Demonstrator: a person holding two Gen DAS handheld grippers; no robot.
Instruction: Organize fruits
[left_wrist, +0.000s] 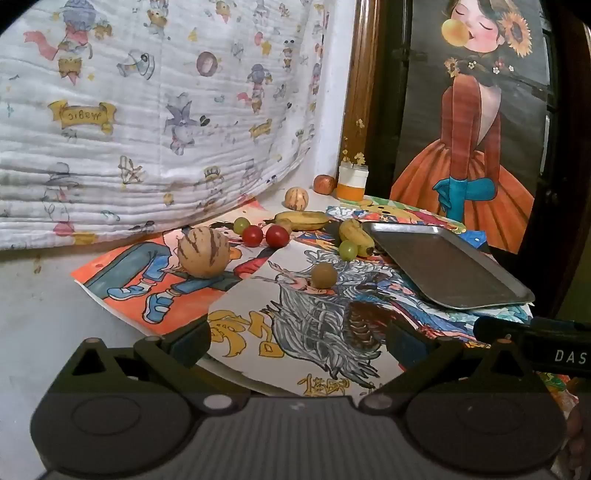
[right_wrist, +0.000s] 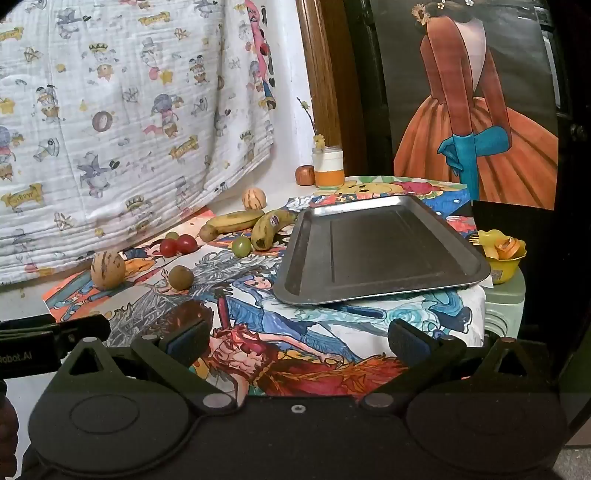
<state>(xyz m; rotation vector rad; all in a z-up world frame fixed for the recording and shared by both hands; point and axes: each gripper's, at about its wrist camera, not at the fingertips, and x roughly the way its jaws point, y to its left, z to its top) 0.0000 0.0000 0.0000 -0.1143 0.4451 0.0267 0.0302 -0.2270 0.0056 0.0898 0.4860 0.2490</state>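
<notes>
left wrist view: the left gripper has its jaws spread wide and released, nothing between them, hanging over the coloured drawings that cover the desk, and tilted gently downward. the fruit lies loose toward the desk's far edge: a large striped melon at the left, two cherry tomatoes touching each other just behind it, a green grape behind those, a brownish round fruit alone on the drawings nearer the gripper, two bananas and another green grape beside the tray. a smaller striped melon and an apple sit at the far edge by an orange-and-white jar. the metal tray rests bare toward the desk's right edge. part of the other gripper's body shows at the right border.

right wrist view: the right gripper also stands fully released, gripping nothing, above the desk's near edge and angled gently down toward the metal tray, which lies just ahead. the bananas lie just left of the tray, one with a sticker. a yellow bowl stands past the desk's right edge.
</notes>
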